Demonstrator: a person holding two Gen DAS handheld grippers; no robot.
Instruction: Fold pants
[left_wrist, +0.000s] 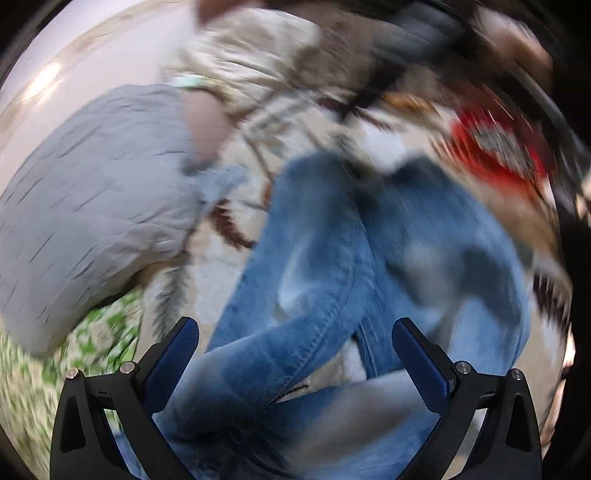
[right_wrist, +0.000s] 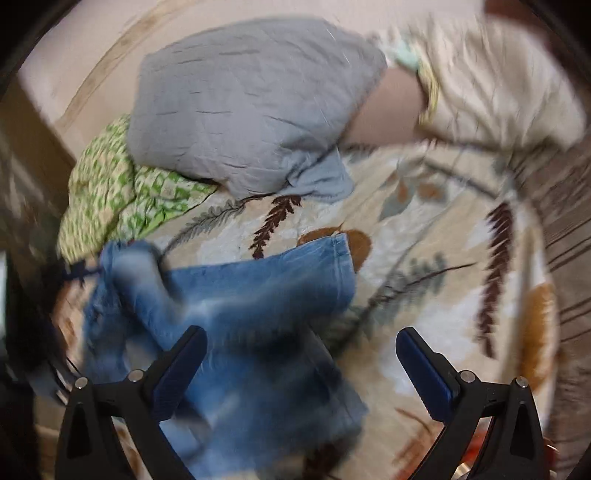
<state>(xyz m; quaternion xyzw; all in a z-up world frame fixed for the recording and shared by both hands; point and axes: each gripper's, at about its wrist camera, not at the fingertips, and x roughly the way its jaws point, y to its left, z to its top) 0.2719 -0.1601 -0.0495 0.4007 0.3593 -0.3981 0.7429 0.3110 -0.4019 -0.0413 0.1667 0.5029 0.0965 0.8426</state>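
Note:
Blue jeans lie crumpled on a leaf-patterned bed cover. In the left wrist view my left gripper is open, its blue-padded fingers wide apart just above the jeans, with denim between and below them. In the right wrist view the jeans lie with one hemmed leg end pointing right. My right gripper is open above the jeans' right part, holding nothing. Both views are motion-blurred.
A grey pillow lies at the head of the bed cover, on a green patterned cloth. A beige pillow lies to its right. A red object sits at the far right of the left wrist view.

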